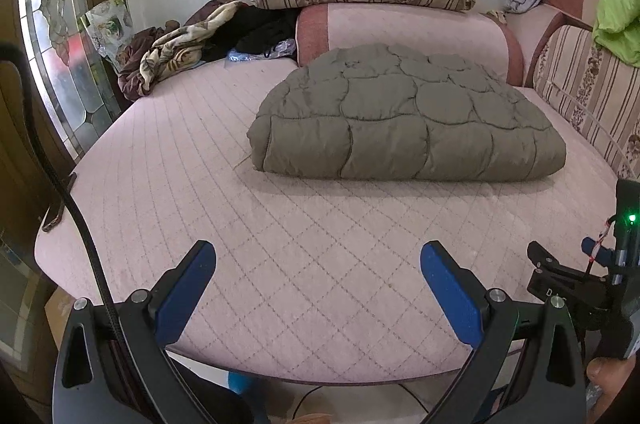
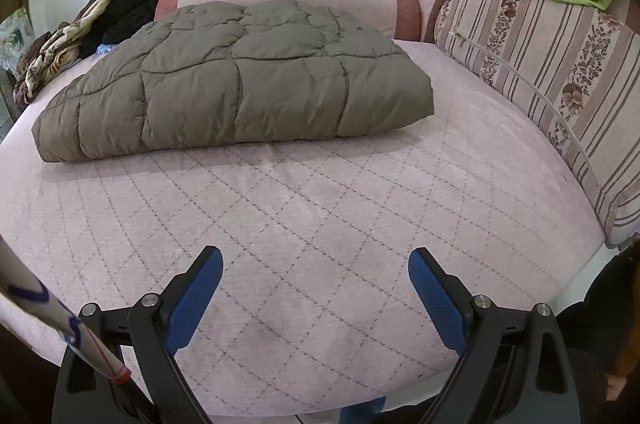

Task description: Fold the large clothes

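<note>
I can't see how the folded olive quilted garment (image 1: 404, 115) is layered underneath. My view crops the green cloth (image 1: 618, 15) at the right edge, and the dark heap (image 1: 260, 27) stays unidentifiable.

Soft, even daylight fills both views, brightest at the patterned glass window (image 1: 60, 35) on the left. A faint shadow lies on the bed cover (image 1: 320, 224) under the folded quilted jacket (image 1: 408, 115). Fisheye distortion bows the edges; corners vignette black, focus stays sharp.
</note>
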{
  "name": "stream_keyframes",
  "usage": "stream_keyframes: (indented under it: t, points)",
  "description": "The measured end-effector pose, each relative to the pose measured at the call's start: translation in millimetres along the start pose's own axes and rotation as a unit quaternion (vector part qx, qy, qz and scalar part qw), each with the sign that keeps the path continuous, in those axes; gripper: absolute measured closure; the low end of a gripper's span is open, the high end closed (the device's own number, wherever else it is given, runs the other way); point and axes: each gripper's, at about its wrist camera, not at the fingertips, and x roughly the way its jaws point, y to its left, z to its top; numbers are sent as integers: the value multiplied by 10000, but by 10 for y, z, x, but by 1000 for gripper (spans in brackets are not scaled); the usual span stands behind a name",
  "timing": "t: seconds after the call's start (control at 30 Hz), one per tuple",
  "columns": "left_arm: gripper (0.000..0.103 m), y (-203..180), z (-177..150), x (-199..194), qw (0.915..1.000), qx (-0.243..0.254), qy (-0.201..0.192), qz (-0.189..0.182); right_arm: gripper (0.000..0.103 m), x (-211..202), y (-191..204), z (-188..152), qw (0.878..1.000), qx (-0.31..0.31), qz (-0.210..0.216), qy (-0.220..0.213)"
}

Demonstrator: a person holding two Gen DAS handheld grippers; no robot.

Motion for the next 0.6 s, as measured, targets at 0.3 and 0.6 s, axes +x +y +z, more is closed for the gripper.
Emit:
stream_keyframes:
  t: [0.3,0.6]
  points:
    - [1,23,-54,118,9996,-53,233,-122,7,42,120,-34,9998,-183,-22,81]
    - [1,37,-106,220,9990,-106,421,-62,7,61,178,-54,9996,-277,-20,105]
